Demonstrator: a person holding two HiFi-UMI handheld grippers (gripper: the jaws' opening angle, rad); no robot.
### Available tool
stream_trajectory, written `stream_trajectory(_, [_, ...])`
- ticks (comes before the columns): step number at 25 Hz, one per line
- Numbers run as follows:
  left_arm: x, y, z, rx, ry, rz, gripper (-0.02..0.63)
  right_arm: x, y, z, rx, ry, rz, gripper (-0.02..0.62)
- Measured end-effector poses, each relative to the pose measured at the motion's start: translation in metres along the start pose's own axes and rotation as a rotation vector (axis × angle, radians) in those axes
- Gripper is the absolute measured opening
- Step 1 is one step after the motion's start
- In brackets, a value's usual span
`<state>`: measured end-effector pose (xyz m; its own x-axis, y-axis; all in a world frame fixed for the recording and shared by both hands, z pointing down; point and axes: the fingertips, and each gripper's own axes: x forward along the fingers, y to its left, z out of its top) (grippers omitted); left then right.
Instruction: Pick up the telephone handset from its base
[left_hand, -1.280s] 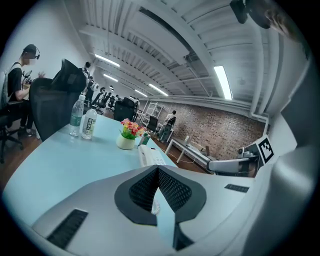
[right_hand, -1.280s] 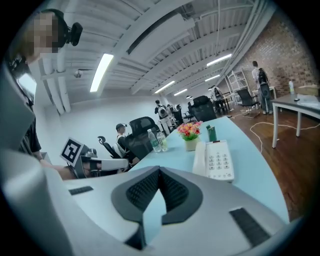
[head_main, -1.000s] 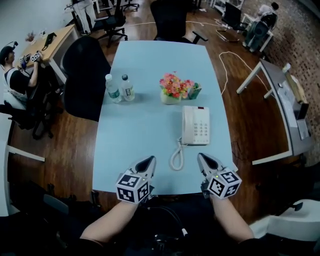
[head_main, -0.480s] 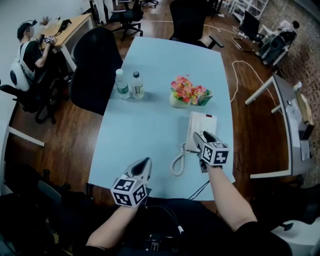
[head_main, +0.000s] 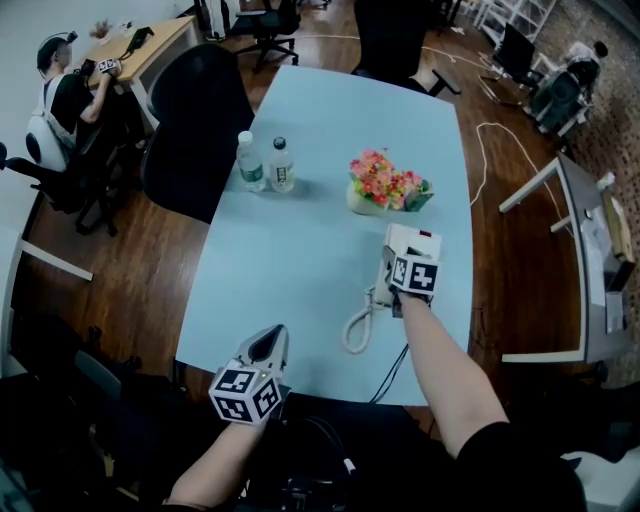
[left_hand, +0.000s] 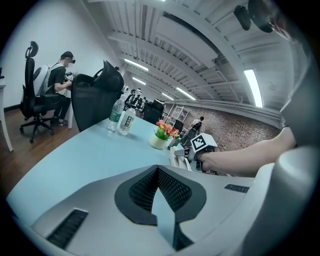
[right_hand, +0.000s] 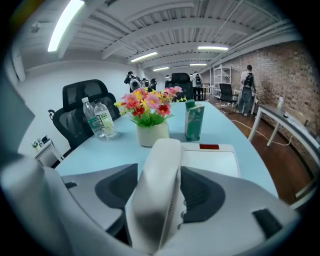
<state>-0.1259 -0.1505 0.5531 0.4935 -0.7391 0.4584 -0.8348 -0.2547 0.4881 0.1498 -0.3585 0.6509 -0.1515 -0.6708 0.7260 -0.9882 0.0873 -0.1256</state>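
Observation:
A white telephone base (head_main: 422, 240) lies on the right side of the light blue table (head_main: 300, 240). Its handset (right_hand: 157, 185) rests along the base's left side, and a coiled cord (head_main: 355, 325) trails toward the near edge. My right gripper (head_main: 398, 262) is lowered over the phone with its jaws opening. The handset lies lengthwise between the dark pads (right_hand: 200, 192), and no squeeze shows. The cube and hand hide most of the handset in the head view. My left gripper (head_main: 268, 345) hovers at the near table edge, shut and empty.
Behind the phone stand a pot of flowers (head_main: 380, 185) and a green carton (head_main: 420, 195). Two water bottles (head_main: 265, 165) stand at the table's left edge. Black office chairs (head_main: 190, 120) flank the table. A person (head_main: 65, 100) sits at a desk far left.
My right gripper has moved from the near table edge forward and down onto the phone, and its jaws have spread around the handset. The left gripper has drifted slightly back and lower.

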Motion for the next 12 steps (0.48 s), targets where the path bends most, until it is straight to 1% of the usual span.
stream_trajectory(8, [-0.0022,0.0048,0.0054,-0.008,-0.010,0.000,-0.006,0.0111,-0.0021,0.0002,-0.049,0.023,-0.103,0.296])
stream_trajectory(10, [-0.0031,0.0073,0.0052,-0.009,-0.009,0.002,-0.006,0.0118,-0.0027,0.0007,-0.044,0.022,-0.109,0.293])
stream_trajectory(12, [-0.0043,0.0094,0.0041,-0.011,-0.007,0.002,-0.006,0.0119,-0.0035,0.0005,-0.013,0.021,-0.101,0.283])
